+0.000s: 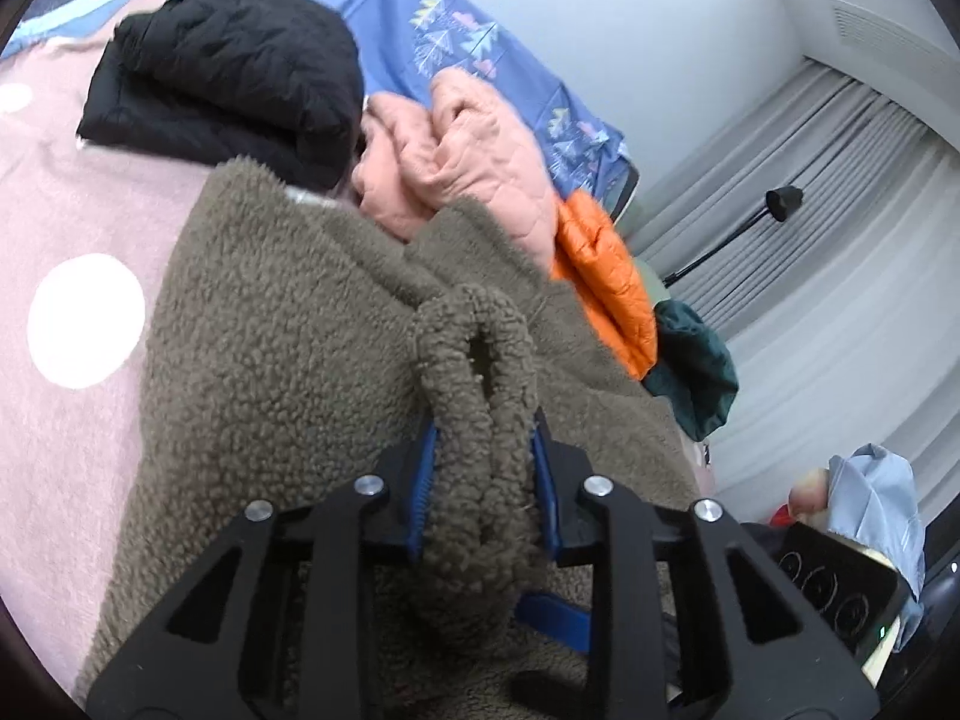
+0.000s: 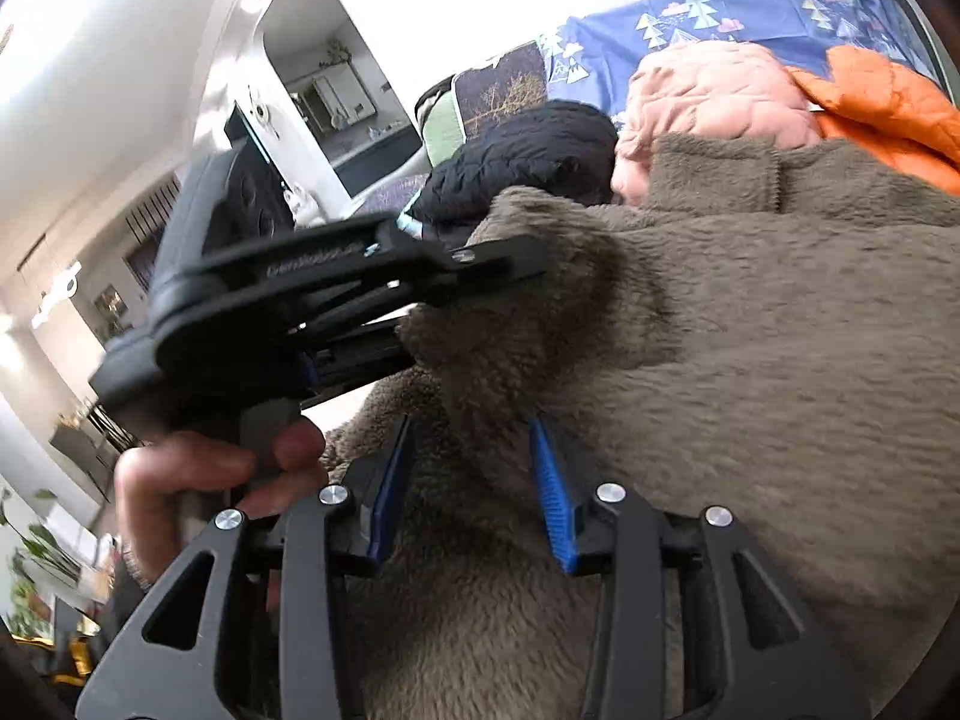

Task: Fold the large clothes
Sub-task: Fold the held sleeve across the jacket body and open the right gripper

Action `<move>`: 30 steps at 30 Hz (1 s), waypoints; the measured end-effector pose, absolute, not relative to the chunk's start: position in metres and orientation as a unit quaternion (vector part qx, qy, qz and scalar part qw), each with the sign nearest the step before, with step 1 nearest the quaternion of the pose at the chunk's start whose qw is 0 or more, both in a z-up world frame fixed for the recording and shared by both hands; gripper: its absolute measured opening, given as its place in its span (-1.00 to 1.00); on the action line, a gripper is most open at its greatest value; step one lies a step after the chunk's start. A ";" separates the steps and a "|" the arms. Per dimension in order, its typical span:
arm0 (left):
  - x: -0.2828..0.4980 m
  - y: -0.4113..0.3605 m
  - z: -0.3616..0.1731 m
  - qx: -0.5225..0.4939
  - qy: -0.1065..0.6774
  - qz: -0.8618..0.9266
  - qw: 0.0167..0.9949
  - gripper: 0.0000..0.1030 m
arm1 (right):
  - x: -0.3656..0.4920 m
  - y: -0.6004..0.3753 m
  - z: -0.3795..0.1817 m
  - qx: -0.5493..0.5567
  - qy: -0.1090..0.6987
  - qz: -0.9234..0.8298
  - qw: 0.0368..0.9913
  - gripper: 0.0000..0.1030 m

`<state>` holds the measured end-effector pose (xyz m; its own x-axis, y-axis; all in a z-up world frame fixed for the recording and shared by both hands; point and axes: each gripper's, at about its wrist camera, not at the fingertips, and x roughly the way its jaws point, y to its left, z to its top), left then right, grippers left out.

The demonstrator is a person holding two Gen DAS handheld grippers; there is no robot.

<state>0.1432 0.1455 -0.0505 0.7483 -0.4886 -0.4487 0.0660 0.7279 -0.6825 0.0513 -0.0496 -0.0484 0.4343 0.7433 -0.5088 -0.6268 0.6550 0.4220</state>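
Note:
A large brown fleece jacket (image 1: 288,324) lies on a pink bedspread (image 1: 78,192). My left gripper (image 1: 483,468) is shut on a bunched fold of the fleece and holds it up. In the right wrist view my right gripper (image 2: 471,480) is shut on another thick fold of the same fleece jacket (image 2: 750,348). The left gripper (image 2: 528,258) shows there too, gripping the fleece edge just above and left, held by a hand (image 2: 198,480).
A folded black jacket (image 1: 228,78), a pink quilted jacket (image 1: 462,144), an orange puffer (image 1: 606,276) and a dark green garment (image 1: 696,372) lie behind the fleece. A blue patterned sheet (image 1: 468,30) and grey curtains (image 1: 840,192) stand beyond.

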 end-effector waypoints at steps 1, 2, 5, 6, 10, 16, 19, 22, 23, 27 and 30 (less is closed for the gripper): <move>0.141 0.148 -0.045 -0.333 0.307 -0.160 0.877 -0.47 | 0.051 -0.058 -0.043 0.093 0.337 0.407 0.844 -0.21; 0.140 0.150 -0.041 -0.334 0.300 -0.162 0.879 -0.47 | 0.051 -0.073 -0.036 0.106 0.327 0.403 0.848 -0.21; 0.138 0.159 -0.026 -0.338 0.275 -0.173 0.883 -0.48 | 0.055 -0.115 -0.015 0.147 0.300 0.378 0.863 -0.21; 0.137 0.162 -0.022 -0.338 0.268 -0.177 0.884 -0.49 | 0.057 -0.129 -0.008 0.159 0.290 0.364 0.871 -0.21; 0.133 0.172 -0.028 -0.350 0.269 -0.180 0.879 -0.49 | 0.075 -0.177 0.011 0.181 0.266 0.299 0.898 -0.21; 0.120 0.185 -0.079 -0.369 0.308 -0.141 0.866 -0.51 | 0.135 -0.217 -0.005 0.175 0.313 0.195 0.913 -0.27; 0.115 0.193 -0.091 -0.373 0.304 -0.132 0.866 -0.51 | 0.179 -0.228 -0.047 0.170 0.395 0.151 0.890 -0.77; 0.114 0.190 -0.091 -0.358 0.309 -0.123 0.873 -0.51 | 0.186 -0.241 -0.069 0.183 0.396 0.137 0.889 -0.89; 0.115 0.187 -0.091 -0.346 0.311 -0.117 0.877 -0.51 | 0.184 -0.243 -0.070 0.191 0.392 0.135 0.890 -0.89; 0.114 0.188 -0.090 -0.343 0.311 -0.115 0.879 -0.48 | 0.177 -0.239 -0.066 0.180 0.383 0.129 0.897 -0.87; 0.112 0.188 -0.088 -0.342 0.308 -0.117 0.880 -0.42 | 0.166 -0.246 -0.058 0.195 0.371 0.146 0.896 -0.74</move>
<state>0.1116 0.1877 -0.0880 0.7829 -0.4164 -0.4623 -0.0056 0.7383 -0.6744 0.1657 -0.2459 -0.0577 0.6827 0.4060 -0.6075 -0.1165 0.8813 0.4580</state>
